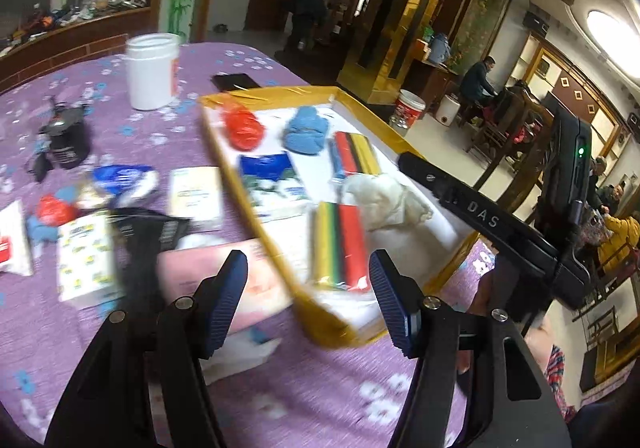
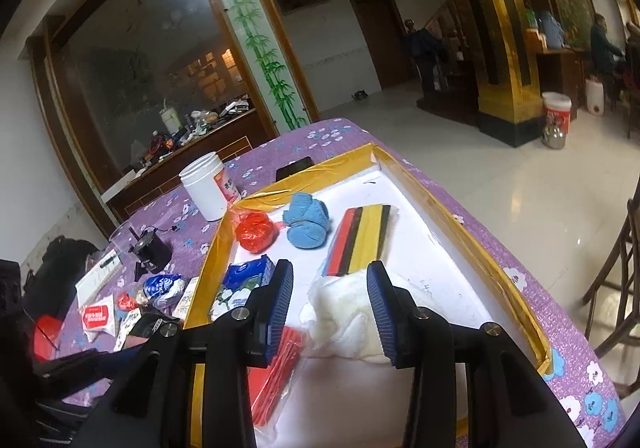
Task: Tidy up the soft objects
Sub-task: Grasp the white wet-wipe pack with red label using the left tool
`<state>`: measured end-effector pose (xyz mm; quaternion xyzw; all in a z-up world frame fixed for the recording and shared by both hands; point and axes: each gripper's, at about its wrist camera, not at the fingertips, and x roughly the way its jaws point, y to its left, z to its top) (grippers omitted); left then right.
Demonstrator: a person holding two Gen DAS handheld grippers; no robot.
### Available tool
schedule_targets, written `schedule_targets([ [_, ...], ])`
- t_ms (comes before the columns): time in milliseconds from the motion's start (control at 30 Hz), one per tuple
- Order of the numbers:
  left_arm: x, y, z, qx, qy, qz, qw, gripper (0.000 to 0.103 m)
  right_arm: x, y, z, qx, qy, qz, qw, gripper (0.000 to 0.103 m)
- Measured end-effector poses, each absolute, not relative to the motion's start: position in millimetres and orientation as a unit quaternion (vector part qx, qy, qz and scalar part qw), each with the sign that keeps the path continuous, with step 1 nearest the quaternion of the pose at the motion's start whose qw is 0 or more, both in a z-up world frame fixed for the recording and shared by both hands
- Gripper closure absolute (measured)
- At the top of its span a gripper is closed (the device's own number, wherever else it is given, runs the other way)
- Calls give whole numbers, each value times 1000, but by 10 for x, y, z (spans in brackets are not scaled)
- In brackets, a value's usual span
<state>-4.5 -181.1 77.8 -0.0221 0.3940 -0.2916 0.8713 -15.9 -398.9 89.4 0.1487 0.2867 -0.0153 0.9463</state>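
A white tray with a gold taped rim [image 1: 256, 216] [image 2: 452, 204] lies on the purple table. In it are a red bag [image 1: 242, 128] [image 2: 256, 230], a blue knitted item [image 1: 306, 130] [image 2: 306, 222], a blue tissue pack [image 1: 272, 180] [image 2: 246, 274], striped colour packs [image 1: 340, 248] [image 2: 360, 238] and a white cloth [image 1: 384, 196] [image 2: 344, 324]. My left gripper [image 1: 308, 300] is open and empty above the tray's near corner and a pink pack [image 1: 216, 272]. My right gripper [image 2: 328, 308] is open just above the white cloth; it also shows in the left wrist view [image 1: 472, 208].
Left of the tray lie loose packets [image 1: 84, 260] [image 2: 98, 316], a blue wrapper [image 1: 120, 176] [image 2: 162, 286], a black device [image 1: 66, 140] [image 2: 150, 248], a white jar [image 1: 152, 70] [image 2: 208, 186] and a phone [image 1: 236, 81]. A chair [image 2: 616, 288] stands at the right.
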Motion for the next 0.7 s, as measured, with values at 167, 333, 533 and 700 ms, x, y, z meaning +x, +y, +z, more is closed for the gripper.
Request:
schedule_targets([
  [167, -45, -1247, 847, -38, 386, -247, 888, 41, -198, -3905, 940, 135, 274, -4, 952, 61],
  [333, 112, -557, 888, -45, 379, -173, 908, 41, -244, -3784, 936, 147, 281, 26, 948, 61],
  [533, 803, 285, 838, -102, 398, -100, 906, 41, -287, -3481, 953, 134, 298, 77, 942, 60],
  [700, 1448, 512, 525, -99, 453, -77, 882, 41, -320, -3242, 1023, 119, 300, 112, 940, 57],
])
